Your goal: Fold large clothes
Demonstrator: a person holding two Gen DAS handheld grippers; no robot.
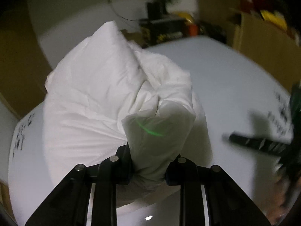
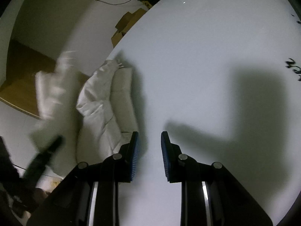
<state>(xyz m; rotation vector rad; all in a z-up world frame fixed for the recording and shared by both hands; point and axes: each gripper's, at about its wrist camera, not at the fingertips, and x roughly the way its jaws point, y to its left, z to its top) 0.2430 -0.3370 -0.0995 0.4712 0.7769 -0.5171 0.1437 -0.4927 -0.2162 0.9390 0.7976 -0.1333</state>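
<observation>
**Left gripper clamps a bunch of white garment; right gripper hangs empty over the table**

In the left wrist view the left gripper [image 1: 148, 171] has a thick wad of the white padded garment [image 1: 97, 94] pinched between its two fingers, which stand only a little apart with the cloth filling the gap. From the grip the fabric billows up and away in puffy folds, lifted above the white table [image 1: 225, 86], and part of it hangs past the table's left edge. A green streak of light lies across the bunched cloth near the jaws.

In the right wrist view the right gripper [image 2: 149, 150] holds nothing: its blue-ribbed pads [image 2: 134, 160] stand a narrow gap apart with bare table [image 2: 197, 56] showing between them. The rest of the garment [image 2: 111, 101] lies heaped at the table's left edge, just beside the left finger.

Cardboard boxes [image 2: 128, 26] sit on the floor beyond the table; whether anything is in them cannot be told.
</observation>
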